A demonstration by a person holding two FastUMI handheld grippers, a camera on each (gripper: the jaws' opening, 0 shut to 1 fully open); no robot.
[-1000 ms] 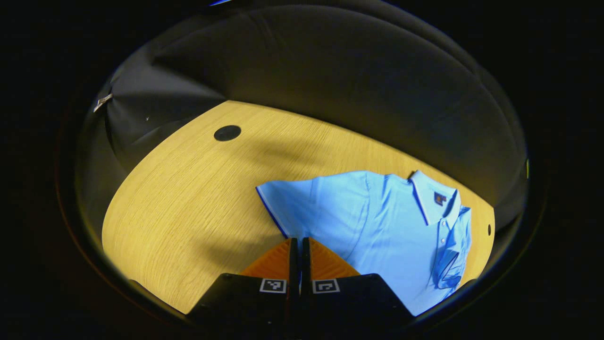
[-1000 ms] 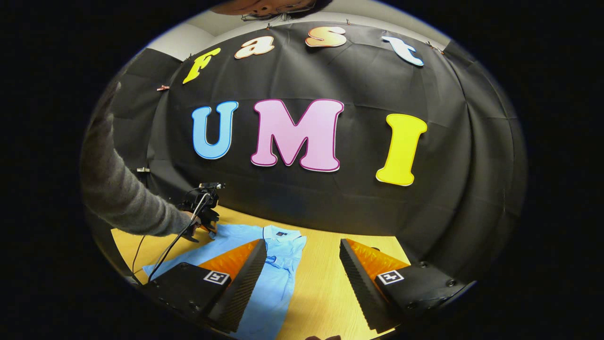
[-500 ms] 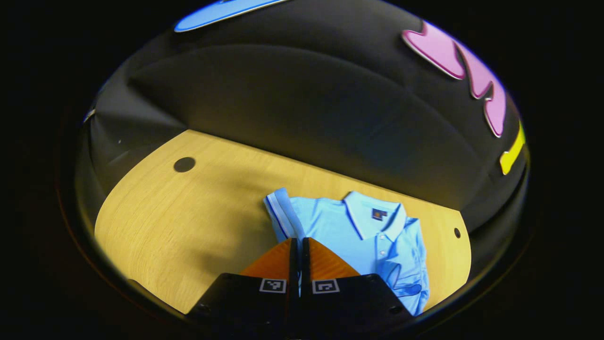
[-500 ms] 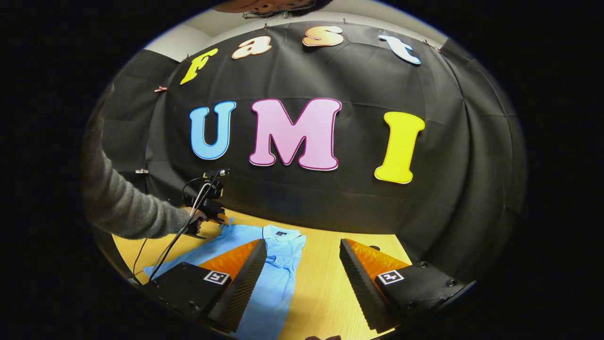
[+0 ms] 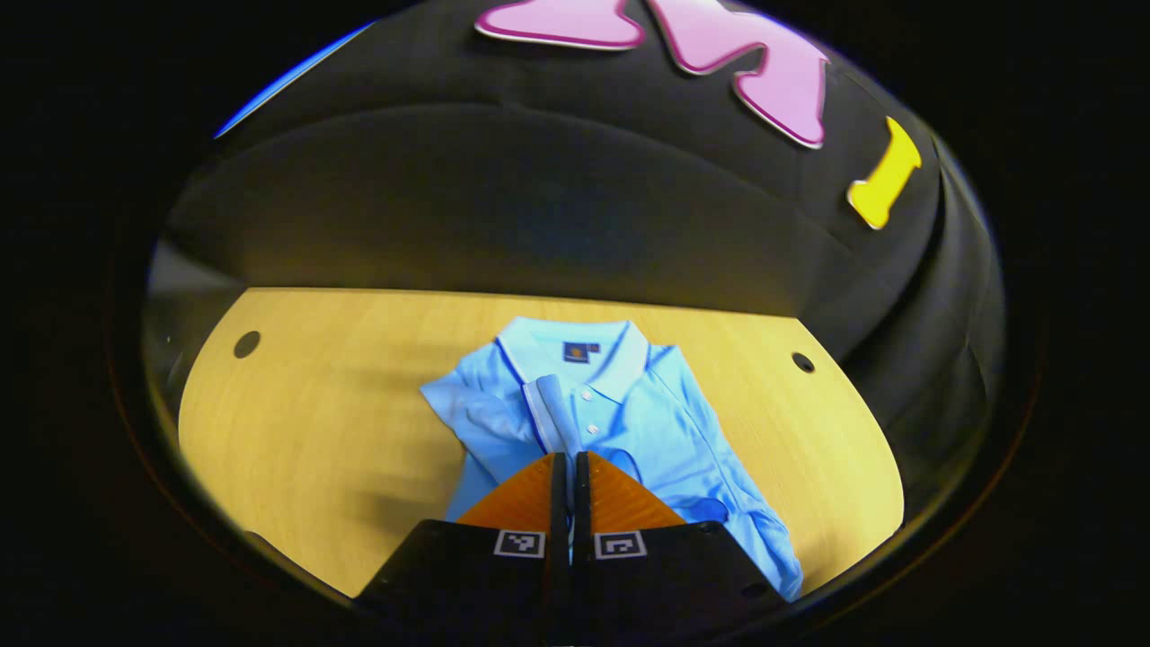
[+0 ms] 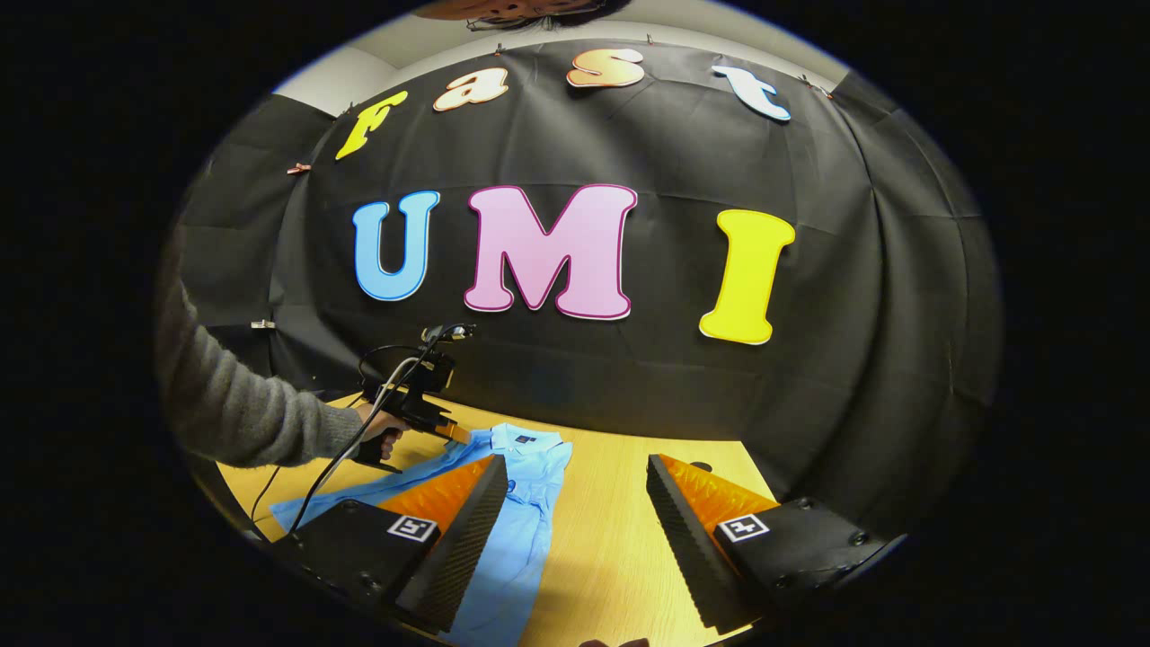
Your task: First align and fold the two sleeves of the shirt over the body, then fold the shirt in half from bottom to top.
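The booth has a dark cloth wall (image 6: 853, 296) at the back and a smooth yellow wooden table (image 5: 314, 422) that stretches out past both tongs. The light blue shirt (image 5: 629, 422) lies flat on the table right in front of the left gripper (image 5: 567, 467), and it looks soft, light and floppy, so a hem or cuff is likely the best place to grab. The left gripper is clenched on the sleeve (image 5: 550, 418), pulling it over the shirt's middle, while the right gripper (image 6: 575, 503) waits with its fingers wide apart, holding nothing, the shirt just past its left finger.
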